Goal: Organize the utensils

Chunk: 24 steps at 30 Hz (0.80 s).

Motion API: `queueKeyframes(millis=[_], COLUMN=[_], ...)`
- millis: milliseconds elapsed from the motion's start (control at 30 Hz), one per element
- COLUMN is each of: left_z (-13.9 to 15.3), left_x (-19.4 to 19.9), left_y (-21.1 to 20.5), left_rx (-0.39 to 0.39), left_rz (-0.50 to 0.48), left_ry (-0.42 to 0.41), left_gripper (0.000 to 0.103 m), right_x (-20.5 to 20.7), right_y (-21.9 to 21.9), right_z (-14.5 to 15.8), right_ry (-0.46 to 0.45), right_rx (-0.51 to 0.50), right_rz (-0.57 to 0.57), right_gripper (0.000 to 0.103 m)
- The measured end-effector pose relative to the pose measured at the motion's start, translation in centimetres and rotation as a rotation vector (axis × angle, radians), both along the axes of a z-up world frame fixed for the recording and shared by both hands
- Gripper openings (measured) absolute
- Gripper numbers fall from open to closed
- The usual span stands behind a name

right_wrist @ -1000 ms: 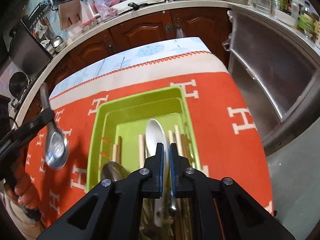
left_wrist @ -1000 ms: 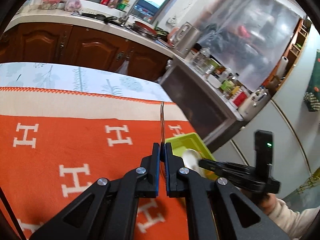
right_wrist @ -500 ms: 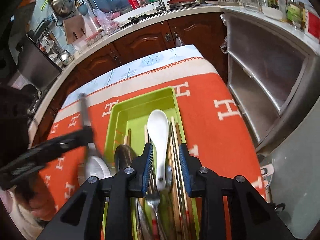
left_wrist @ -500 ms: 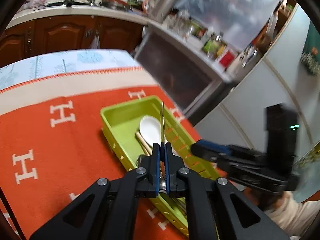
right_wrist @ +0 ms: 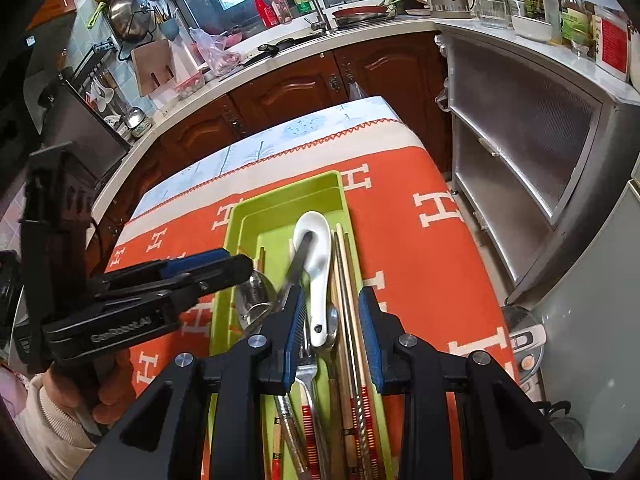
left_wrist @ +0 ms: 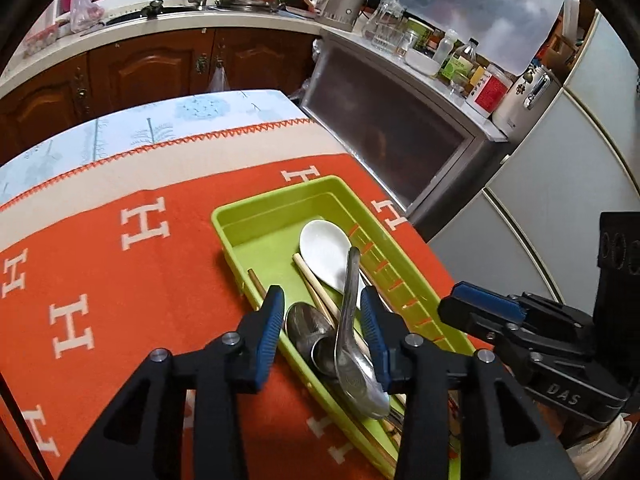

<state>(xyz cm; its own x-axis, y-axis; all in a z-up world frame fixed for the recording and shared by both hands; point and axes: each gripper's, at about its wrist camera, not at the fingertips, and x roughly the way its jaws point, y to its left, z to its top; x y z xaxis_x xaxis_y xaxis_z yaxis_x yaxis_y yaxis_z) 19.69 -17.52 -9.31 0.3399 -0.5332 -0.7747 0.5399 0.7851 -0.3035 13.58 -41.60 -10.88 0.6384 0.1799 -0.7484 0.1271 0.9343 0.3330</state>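
Observation:
A lime green utensil tray (left_wrist: 280, 204) (right_wrist: 336, 184) lies on the orange cloth. In it are a white ceramic spoon (left_wrist: 324, 250) (right_wrist: 318, 248), wooden chopsticks (left_wrist: 316, 286) (right_wrist: 352, 280), a fork (right_wrist: 308, 364) and metal spoons. My left gripper (left_wrist: 322, 320) is open just above the tray's near end. A metal spoon (left_wrist: 352, 344) lies between its fingers, bowl toward the camera and handle resting on the white spoon. My right gripper (right_wrist: 330, 320) is open and empty over the tray. Each gripper shows in the other's view: the left (right_wrist: 236, 266), the right (left_wrist: 472, 308).
The table's right edge (right_wrist: 460, 216) drops to the floor beside a metal cabinet (right_wrist: 520, 128). Kitchen counters with a sink (right_wrist: 304, 4), a kettle and jars run behind. Orange cloth (left_wrist: 120, 280) stretches left of the tray.
My left gripper swung over the tray and opened, letting go of the metal spoon, which now lies in the tray. My right gripper opened wider.

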Motion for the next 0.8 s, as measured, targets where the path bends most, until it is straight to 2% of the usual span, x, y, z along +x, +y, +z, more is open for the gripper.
queueKeyframes(millis=[133,300,567,633,800], left_z=[1.1,2.7,4.9,5.2,6.1], left_x=[-0.8,-3.6,-9.8,-11.0,-14.1], left_y=[1.3,2.8,5.5,6.2,7.9], left_rx=[-0.011,0.008,0.045,0.049,0.064], left_rz=[0.031,0.055,0.117,0.14,0.203], left_ry=[0.003,-0.031,-0.107,-0.111,-0.131], left_gripper=[0.038,0.039,0.069,0.08,0.094], right_x=[-0.8,-2.1,-5.9,-7.1,-10.4], right_y=[0.7,2.2,5.2,5.9,7.8], right_z=[0.3,0.9,2.1,2.4,3.4], right_ry=[-0.001,-0.002,-0.002,0.001,0.008], right_rx=[-0.005,-0.015,-0.016,-0.016,-0.004], right_rz=[0.018,0.049,0.103,0.114,0.132], right_gripper=[0.028,0.028,0.028,0.028,0.028])
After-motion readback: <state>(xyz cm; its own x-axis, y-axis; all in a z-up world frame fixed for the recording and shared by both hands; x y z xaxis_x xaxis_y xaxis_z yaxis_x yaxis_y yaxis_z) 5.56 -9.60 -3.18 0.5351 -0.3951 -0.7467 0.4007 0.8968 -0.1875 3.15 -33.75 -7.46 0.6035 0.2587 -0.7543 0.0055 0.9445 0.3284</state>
